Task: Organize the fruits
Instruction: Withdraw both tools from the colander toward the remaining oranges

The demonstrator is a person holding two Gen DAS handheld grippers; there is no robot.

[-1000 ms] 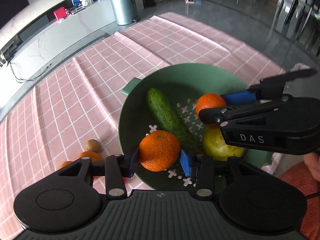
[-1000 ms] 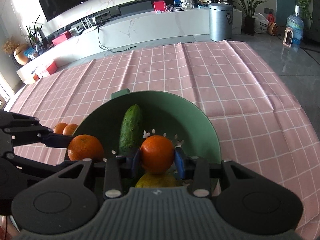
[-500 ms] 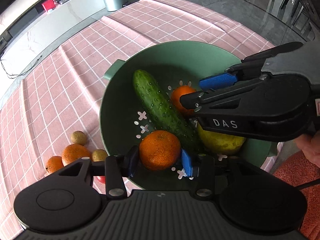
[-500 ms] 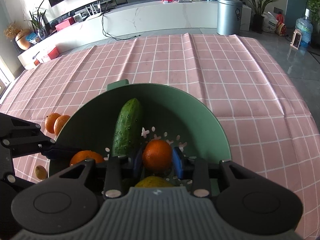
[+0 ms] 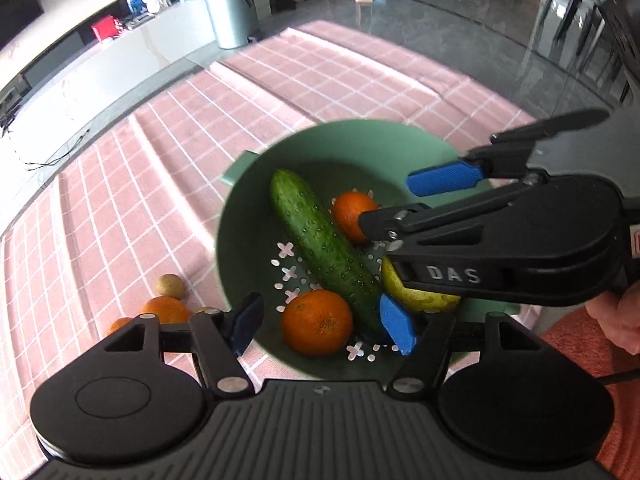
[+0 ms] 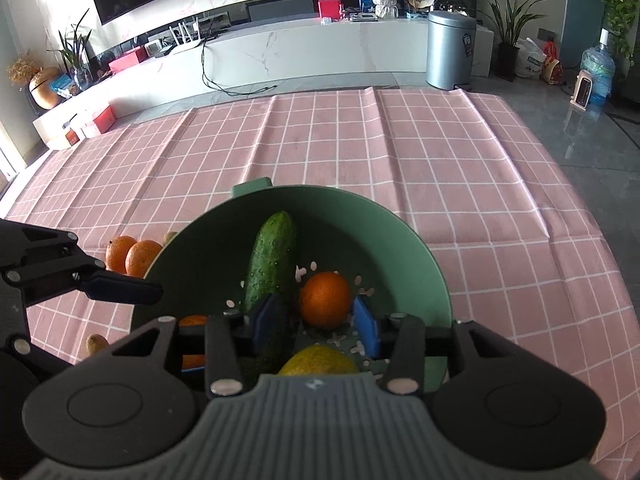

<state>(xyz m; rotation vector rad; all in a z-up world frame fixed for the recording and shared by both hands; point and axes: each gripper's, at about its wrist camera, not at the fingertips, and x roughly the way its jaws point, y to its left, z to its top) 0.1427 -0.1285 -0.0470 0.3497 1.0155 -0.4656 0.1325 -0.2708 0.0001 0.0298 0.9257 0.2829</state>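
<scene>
Colander (image 5: pixel 360 140), green: holds cucumber (image 5: pixel 320 240), two oranges, yellow fruit (image 5: pixel 420 300). Your left gripper (image 5: pixel 324 322) and right gripper (image 6: pixel 320 322): jaws just opening, both oranges released.

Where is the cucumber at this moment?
In both wrist views the cucumber lies inside the green bowl, between two oranges, its near end beside the yellow fruit.

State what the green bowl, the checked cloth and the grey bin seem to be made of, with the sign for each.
Bowl: probably matte plastic; even colour, moulded handle, punched drain holes.
Cloth: looks like thin fabric or wipeable sheet; fold creases stand up. Which, unclear.
Bin: likely brushed metal; soft grey sheen.
</scene>
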